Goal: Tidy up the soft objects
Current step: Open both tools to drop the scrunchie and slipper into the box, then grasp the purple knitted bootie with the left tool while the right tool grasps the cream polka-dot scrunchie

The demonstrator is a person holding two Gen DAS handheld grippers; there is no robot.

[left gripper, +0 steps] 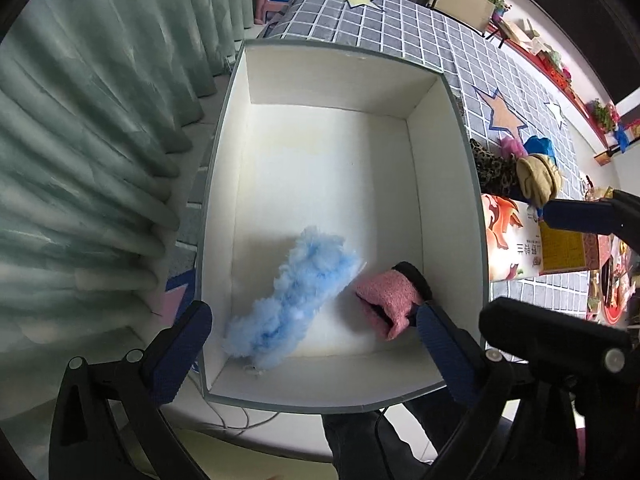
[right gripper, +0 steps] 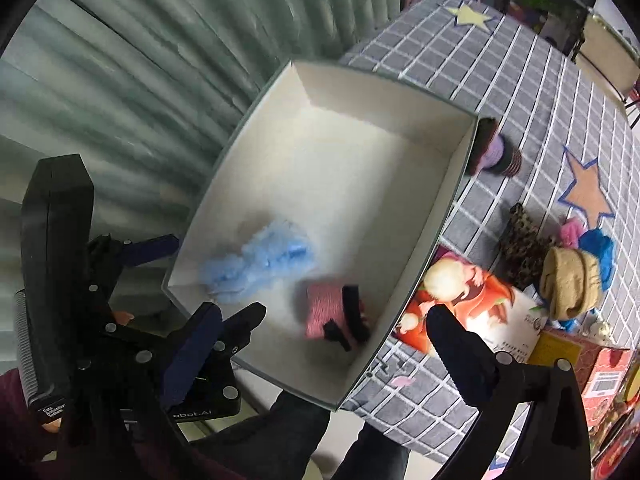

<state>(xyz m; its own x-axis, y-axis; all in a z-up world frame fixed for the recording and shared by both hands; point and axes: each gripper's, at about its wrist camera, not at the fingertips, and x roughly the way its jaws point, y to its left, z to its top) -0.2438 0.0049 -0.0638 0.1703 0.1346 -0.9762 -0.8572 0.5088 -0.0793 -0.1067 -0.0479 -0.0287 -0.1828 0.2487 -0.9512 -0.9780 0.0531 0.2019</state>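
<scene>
A white box point(left gripper: 444, 184) stands on the grey checked cloth. Inside lie a fluffy blue item point(left gripper: 292, 300) and a pink knit item with a black cuff point(left gripper: 390, 298). They also show in the right wrist view: the box point(right gripper: 452, 200), the blue item point(right gripper: 256, 258), the pink item point(right gripper: 326, 310). My left gripper point(left gripper: 312, 344) is open and empty above the box's near end. My right gripper point(right gripper: 326, 344) is open and empty over the box's near corner. A tan sock bundle point(right gripper: 570, 278), a leopard-print item point(right gripper: 520, 240), a blue item point(right gripper: 598, 250) and a pink item point(right gripper: 570, 230) lie on the cloth.
A picture book point(right gripper: 472, 308) lies beside the box's right wall. A purple and dark rolled item point(right gripper: 496, 152) sits by the box's far right corner. Green curtains point(left gripper: 80, 140) hang at the left. Cardboard boxes and clutter line the far right edge.
</scene>
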